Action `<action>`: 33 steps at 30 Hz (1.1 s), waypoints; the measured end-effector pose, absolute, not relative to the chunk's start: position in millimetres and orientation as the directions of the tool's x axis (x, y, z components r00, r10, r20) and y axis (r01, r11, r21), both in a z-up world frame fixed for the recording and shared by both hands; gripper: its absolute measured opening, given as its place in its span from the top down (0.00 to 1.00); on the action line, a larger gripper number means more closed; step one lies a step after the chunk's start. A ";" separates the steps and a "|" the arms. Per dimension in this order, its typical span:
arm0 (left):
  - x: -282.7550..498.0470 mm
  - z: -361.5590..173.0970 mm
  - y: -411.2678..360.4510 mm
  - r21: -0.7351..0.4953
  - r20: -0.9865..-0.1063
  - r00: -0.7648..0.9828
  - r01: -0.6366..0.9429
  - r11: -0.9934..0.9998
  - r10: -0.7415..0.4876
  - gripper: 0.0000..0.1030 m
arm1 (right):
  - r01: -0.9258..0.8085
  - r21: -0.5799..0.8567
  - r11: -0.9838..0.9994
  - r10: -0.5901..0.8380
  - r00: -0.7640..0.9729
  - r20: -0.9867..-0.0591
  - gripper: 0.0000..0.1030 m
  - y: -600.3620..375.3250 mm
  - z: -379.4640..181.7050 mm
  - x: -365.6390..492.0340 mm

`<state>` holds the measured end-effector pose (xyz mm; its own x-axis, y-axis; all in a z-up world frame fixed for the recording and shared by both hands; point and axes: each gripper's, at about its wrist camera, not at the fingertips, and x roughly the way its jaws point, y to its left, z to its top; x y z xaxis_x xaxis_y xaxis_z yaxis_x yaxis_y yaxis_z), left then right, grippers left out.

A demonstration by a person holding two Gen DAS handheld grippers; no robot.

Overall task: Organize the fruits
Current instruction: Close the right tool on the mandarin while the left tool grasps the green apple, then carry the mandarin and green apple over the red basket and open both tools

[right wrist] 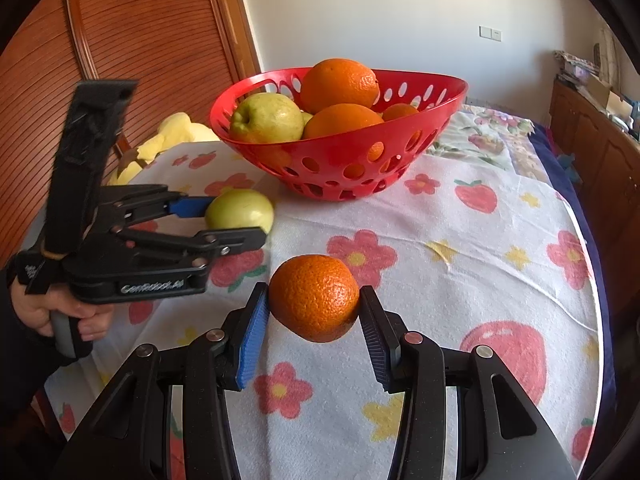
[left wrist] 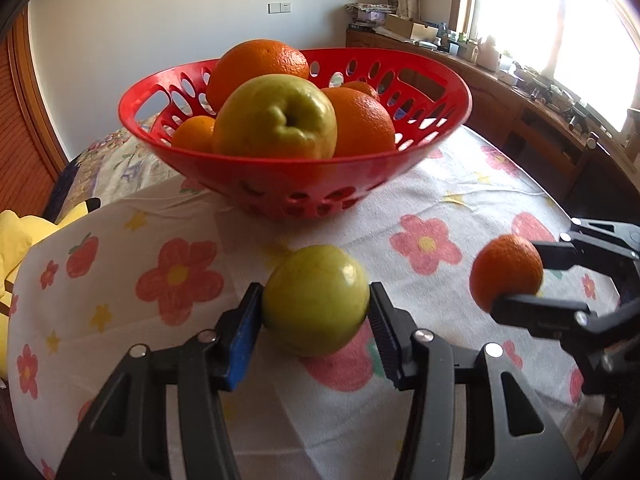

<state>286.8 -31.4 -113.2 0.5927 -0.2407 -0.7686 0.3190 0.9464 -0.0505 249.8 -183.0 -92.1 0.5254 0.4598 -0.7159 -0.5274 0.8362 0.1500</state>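
A red perforated basket [left wrist: 280,176] [right wrist: 340,148] stands on the floral cloth and holds a green apple [left wrist: 276,120] [right wrist: 266,118] and several oranges [left wrist: 256,64] [right wrist: 340,84]. In front of it, my left gripper [left wrist: 316,300] [right wrist: 236,220] is shut on a second green apple [left wrist: 316,304] [right wrist: 240,210] that rests low on the cloth, one pad on each side. To its right, my right gripper [right wrist: 314,300] [left wrist: 516,276] is shut on a small orange [right wrist: 314,298] [left wrist: 506,272], held just above the cloth.
A flower and strawberry cloth [left wrist: 400,200] [right wrist: 460,240] covers the table. A yellow plush toy [left wrist: 16,236] [right wrist: 176,132] lies at its left edge. A cluttered wooden cabinet [left wrist: 520,92] runs under the window on the right. A person's hand [right wrist: 60,312] grips the left tool's handle.
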 end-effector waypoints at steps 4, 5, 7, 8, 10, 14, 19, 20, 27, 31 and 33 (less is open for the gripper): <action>268.9 -106.7 -26.6 -0.047 -0.749 0.614 0.328 0.944 -0.251 0.51 | -0.523 0.146 0.840 0.455 0.530 -0.715 0.56 -183.8 -90.5 248.0; 266.6 -105.5 -25.5 -0.048 -0.746 0.616 0.329 0.943 -0.253 0.51 | -0.521 0.145 0.841 0.453 0.532 -0.716 0.56 -184.0 -89.9 247.8; 260.6 -101.4 -22.7 -0.049 -0.742 0.618 0.337 0.940 -0.260 0.51 | -0.517 0.144 0.844 0.449 0.534 -0.717 0.56 -184.6 -88.8 247.1; 258.6 -99.4 -21.7 -0.048 -0.739 0.621 0.338 0.940 -0.261 0.51 | -0.515 0.143 0.845 0.448 0.536 -0.716 0.56 -185.0 -87.5 246.3; 254.1 -93.0 -19.1 -0.048 -0.729 0.632 0.336 0.941 -0.263 0.51 | -0.513 0.141 0.847 0.446 0.541 -0.714 0.56 -185.7 -84.8 245.1; 247.2 -80.7 -13.7 -0.058 -0.707 0.652 0.335 0.941 -0.275 0.51 | -0.509 0.133 0.851 0.442 0.554 -0.705 0.56 -187.2 -76.6 240.3; 236.8 -63.0 -9.7 -0.064 -0.676 0.677 0.342 0.938 -0.293 0.51 | -0.505 0.129 0.853 0.443 0.573 -0.689 0.56 -190.7 -62.6 237.0; 235.7 -58.7 -9.3 -0.062 -0.670 0.681 0.345 0.936 -0.296 0.51 | -0.507 0.129 0.853 0.446 0.578 -0.683 0.56 -192.0 -58.1 237.2; 238.3 -25.0 -5.7 -0.049 -0.618 0.724 0.354 0.934 -0.306 0.51 | -0.527 0.100 0.844 0.461 0.617 -0.638 0.56 -193.5 -21.6 258.9; 248.5 -11.2 -3.0 -0.038 -0.597 0.744 0.348 0.937 -0.300 0.51 | -0.540 0.084 0.838 0.468 0.631 -0.618 0.56 -190.0 -3.9 284.7; 254.4 -5.2 -2.0 -0.035 -0.586 0.752 0.348 0.937 -0.302 0.51 | -0.543 0.082 0.836 0.470 0.632 -0.616 0.56 -187.4 1.6 300.5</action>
<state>254.4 -2.0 -5.2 0.7518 -0.3017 -0.5863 0.3483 0.9367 -0.0353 300.5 -187.4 1.6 0.6319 0.4703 -0.6161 -0.5427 0.8360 0.0816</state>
